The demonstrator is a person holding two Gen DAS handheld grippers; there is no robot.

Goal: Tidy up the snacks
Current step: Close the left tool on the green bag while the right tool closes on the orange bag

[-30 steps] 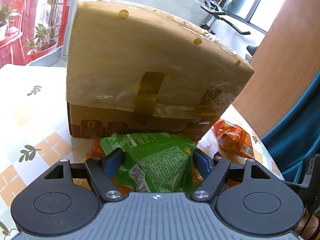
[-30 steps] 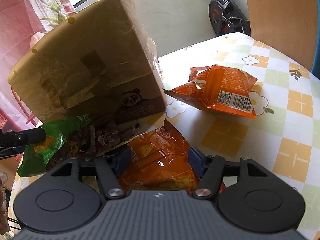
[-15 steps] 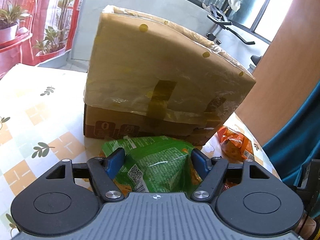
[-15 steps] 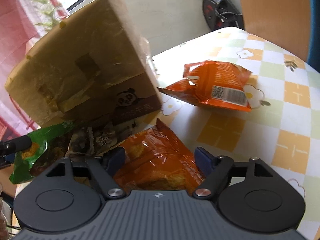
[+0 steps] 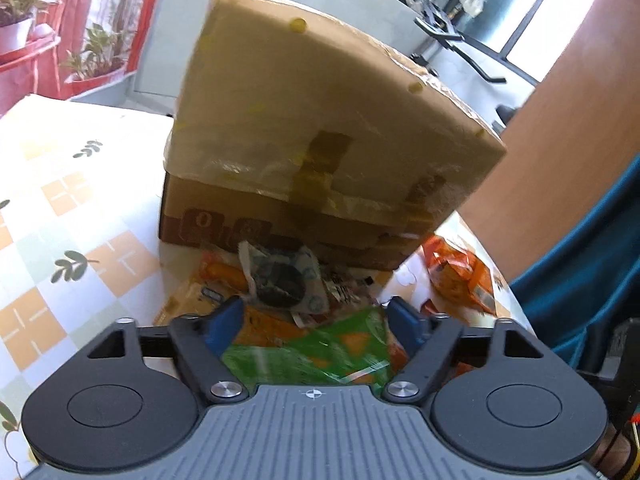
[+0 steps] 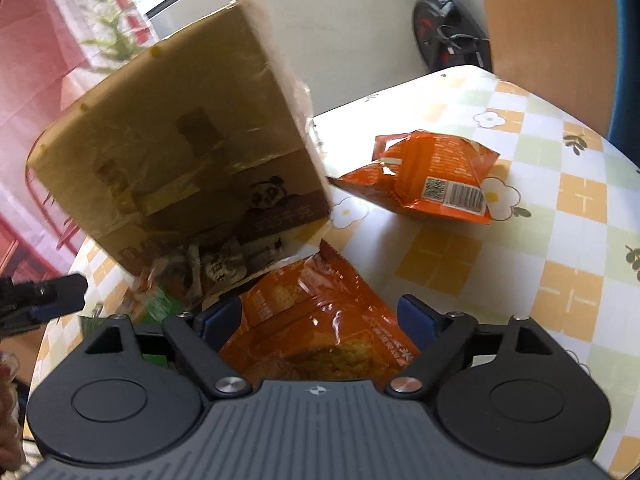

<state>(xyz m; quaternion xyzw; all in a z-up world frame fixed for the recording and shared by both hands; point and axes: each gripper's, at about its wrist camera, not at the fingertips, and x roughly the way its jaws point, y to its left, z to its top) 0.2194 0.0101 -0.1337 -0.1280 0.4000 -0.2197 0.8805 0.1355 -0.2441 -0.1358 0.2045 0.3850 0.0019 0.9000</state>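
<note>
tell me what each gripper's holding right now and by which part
The left gripper has the green snack bag between its fingers, and the right gripper has an orange snack bag. Whether either is clamped, or where, cannot be told.

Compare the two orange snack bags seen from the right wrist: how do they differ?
The near orange bag sits between the right gripper fingers; the far orange bag lies alone on the tablecloth. The far one shows a barcode; the near one doesn't. Both are glossy orange.
</note>
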